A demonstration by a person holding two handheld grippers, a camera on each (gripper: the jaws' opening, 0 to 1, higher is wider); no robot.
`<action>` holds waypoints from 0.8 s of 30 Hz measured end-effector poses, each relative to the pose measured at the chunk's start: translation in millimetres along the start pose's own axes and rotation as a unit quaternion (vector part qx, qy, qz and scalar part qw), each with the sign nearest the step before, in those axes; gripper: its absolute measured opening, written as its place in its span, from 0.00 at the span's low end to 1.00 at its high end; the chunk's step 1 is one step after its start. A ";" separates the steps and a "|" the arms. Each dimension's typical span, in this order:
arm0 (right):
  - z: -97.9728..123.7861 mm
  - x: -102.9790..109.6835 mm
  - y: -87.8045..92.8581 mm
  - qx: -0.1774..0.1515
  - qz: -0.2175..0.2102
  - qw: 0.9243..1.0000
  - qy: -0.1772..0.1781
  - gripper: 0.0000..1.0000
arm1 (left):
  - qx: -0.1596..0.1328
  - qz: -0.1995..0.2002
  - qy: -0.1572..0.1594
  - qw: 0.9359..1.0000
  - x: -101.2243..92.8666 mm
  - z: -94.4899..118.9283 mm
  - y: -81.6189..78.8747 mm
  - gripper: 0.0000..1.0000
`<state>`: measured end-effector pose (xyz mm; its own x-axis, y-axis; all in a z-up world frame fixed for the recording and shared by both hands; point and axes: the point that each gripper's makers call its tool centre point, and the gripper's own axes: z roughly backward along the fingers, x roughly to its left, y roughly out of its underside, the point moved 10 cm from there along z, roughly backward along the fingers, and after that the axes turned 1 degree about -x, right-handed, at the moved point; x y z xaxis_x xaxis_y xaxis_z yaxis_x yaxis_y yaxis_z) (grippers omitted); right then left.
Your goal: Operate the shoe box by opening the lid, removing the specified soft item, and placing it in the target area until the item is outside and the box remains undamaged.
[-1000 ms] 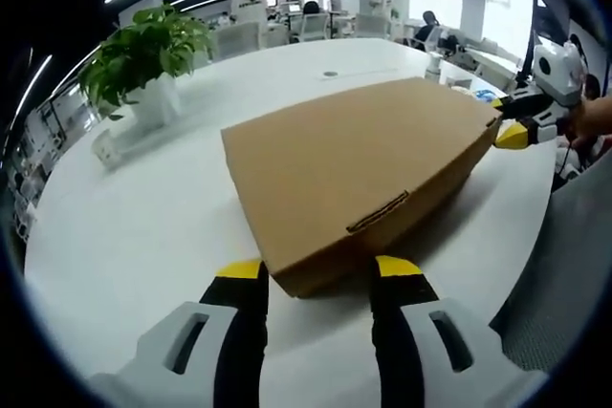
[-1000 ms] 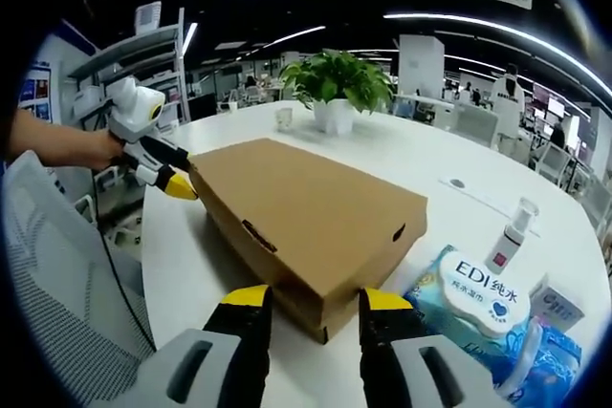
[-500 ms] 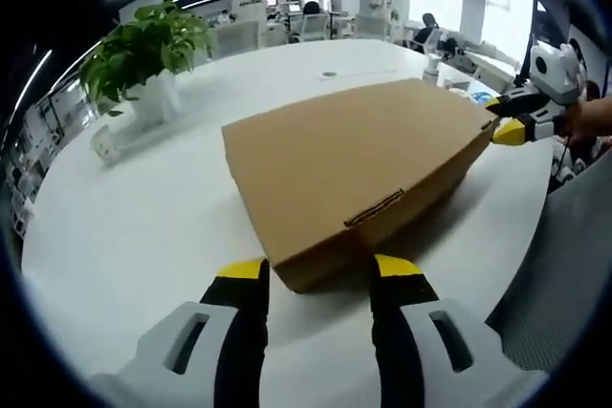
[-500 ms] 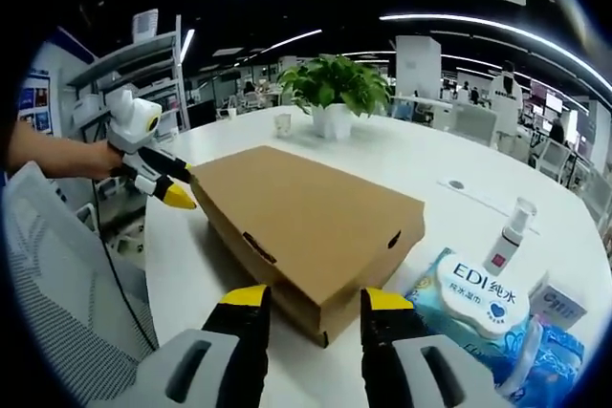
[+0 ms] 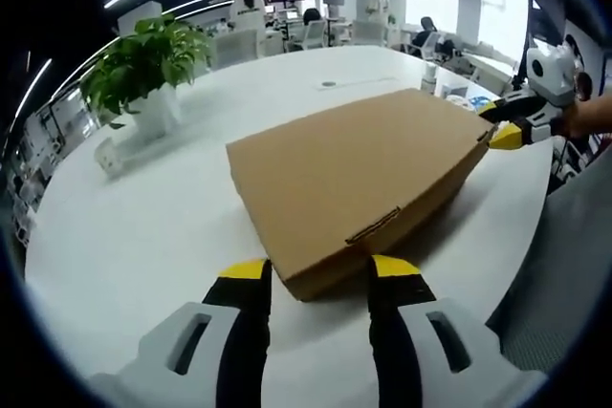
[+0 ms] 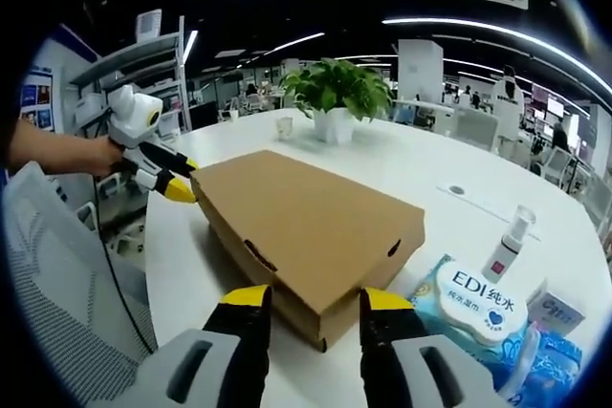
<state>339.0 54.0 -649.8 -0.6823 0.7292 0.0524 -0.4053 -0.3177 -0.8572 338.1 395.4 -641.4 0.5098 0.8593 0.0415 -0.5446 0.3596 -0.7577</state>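
Sitting flat on the white counter (image 5: 143, 226) near its edge, the brown cardboard shoe box (image 5: 354, 164) is looking closed, lid down and tab tucked into the slot on the side wall. Both tools are working opposite corners of it. The left tool (image 5: 311, 274) is hanging open, its 2 yellow-tipped jaws straddling the near corner of the box, 1 on each side, and I can't tell if they're actually touching the cardboard. The right tool (image 6: 306, 298) is doing the same at the other end, jaws spread with the box corner sitting between them. In each view the other tool is showing up at the far corner of the box, held by a hand (image 6: 91, 155).

Beside the box, toward the right tool's end, a pack of wet wipes (image 6: 483, 298) and a small pump bottle (image 6: 507, 246) are resting on the counter. A potted plant (image 5: 143, 64) is standing well apart from the box.
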 end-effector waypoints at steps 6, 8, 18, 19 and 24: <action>-0.7 -0.4 1.1 0.005 0.004 1.000 -0.002 0.32 | 0.006 -0.001 -0.002 1.000 -0.2 -3.4 1.5 0.39; -1.4 -0.4 2.0 0.007 0.004 1.000 -0.002 0.32 | 0.007 -0.001 -0.002 1.000 -0.7 -4.0 1.9 0.38; -4.6 -0.2 3.9 0.018 0.013 1.000 -0.001 0.31 | 0.014 -0.001 -0.004 1.000 -0.6 -8.5 3.8 0.37; -5.0 -0.3 4.4 0.018 0.013 1.000 -0.001 0.31 | 0.014 -0.002 -0.005 1.000 -0.3 -9.1 3.6 0.37; -5.8 -0.6 4.2 0.019 0.013 1.000 0.001 0.31 | 0.016 -0.005 -0.004 1.000 1.9 -11.2 1.5 0.37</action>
<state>341.2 55.7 -656.4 -0.6922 0.7211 0.0300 -0.4103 -0.3589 -0.8384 345.7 393.5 -649.7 0.5092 0.8590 0.0539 -0.5614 0.3790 -0.7356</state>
